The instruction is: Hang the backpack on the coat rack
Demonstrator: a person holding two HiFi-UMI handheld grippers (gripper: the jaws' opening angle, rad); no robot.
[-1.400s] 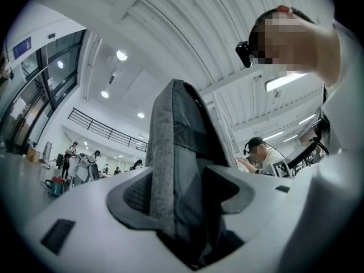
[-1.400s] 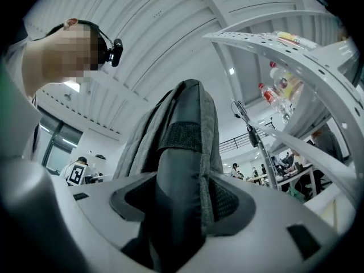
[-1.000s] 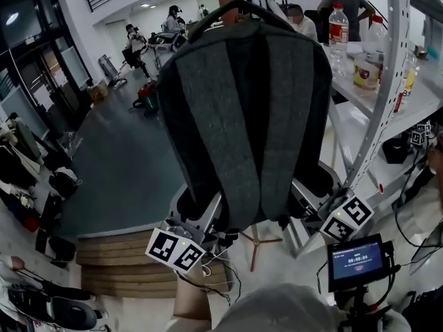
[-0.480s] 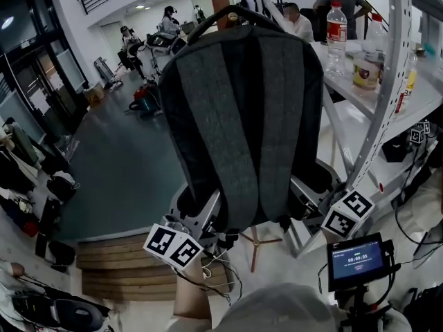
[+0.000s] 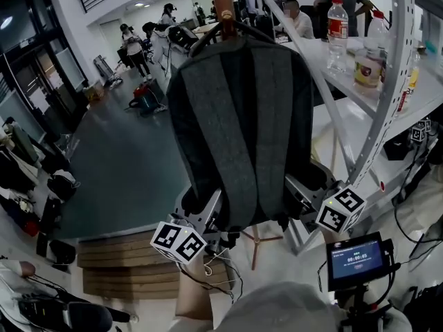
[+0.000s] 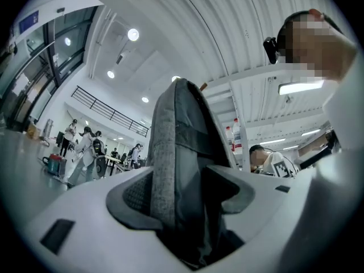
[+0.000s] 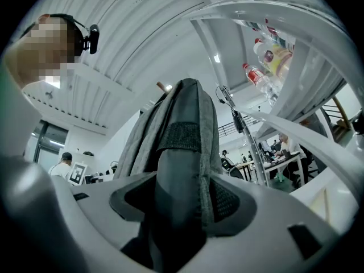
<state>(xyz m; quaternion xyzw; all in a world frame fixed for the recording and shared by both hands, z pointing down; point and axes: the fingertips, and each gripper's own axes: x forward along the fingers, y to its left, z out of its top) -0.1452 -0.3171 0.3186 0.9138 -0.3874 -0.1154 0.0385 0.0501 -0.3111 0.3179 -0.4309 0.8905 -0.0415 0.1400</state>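
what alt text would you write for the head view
A grey backpack held up from below by the left tongs and right tongs, each clamped on a lower side, its top handle at the wooden coat rack post. Bottles on a white shelf at right.

Coat rack (image 5: 223, 0) mostly behind backpack (image 5: 242, 130)

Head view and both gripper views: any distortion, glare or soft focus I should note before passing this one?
Head view: strong fisheye bends the shelf upright; the backpack reads dark but sharp. Left gripper view: black round vignette, ceiling lamps flare, the left claw looks soft. Right gripper view: same vignette, washed-out white ceiling, backpack fabric sharp.
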